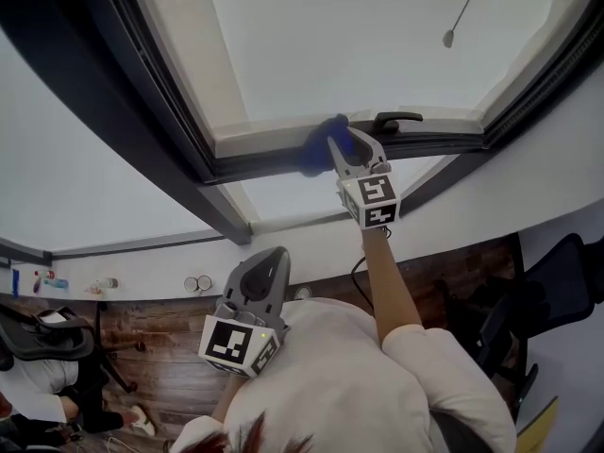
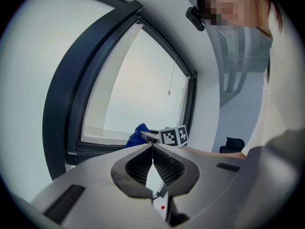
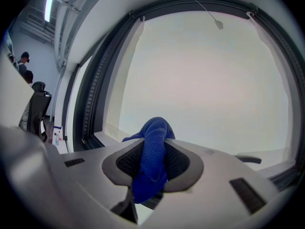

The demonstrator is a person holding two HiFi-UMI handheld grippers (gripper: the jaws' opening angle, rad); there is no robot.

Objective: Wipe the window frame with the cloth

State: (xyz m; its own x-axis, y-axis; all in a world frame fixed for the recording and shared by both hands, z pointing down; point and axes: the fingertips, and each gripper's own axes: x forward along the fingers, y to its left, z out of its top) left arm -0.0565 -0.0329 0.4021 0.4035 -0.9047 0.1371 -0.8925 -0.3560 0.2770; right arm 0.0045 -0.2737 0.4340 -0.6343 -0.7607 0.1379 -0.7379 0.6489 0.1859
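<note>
A blue cloth (image 1: 319, 145) is pinched in my right gripper (image 1: 336, 145), which is raised to the dark bottom rail of the window frame (image 1: 264, 165). The cloth's bunched end (image 3: 155, 132) sticks out past the jaws, close to the rail; whether it touches I cannot tell. In the left gripper view the cloth (image 2: 138, 134) and the right gripper's marker cube (image 2: 173, 136) show at the sill. My left gripper (image 1: 269, 264) hangs lower, near my chest, its jaws (image 2: 152, 147) shut with nothing in them.
A black window handle (image 1: 396, 119) sits on the rail just right of the cloth. A blind cord with a weight (image 1: 449, 38) hangs before the glass. A wide white sill (image 1: 132, 262) carries small items (image 1: 197, 283). An office chair (image 1: 528, 300) stands to the right.
</note>
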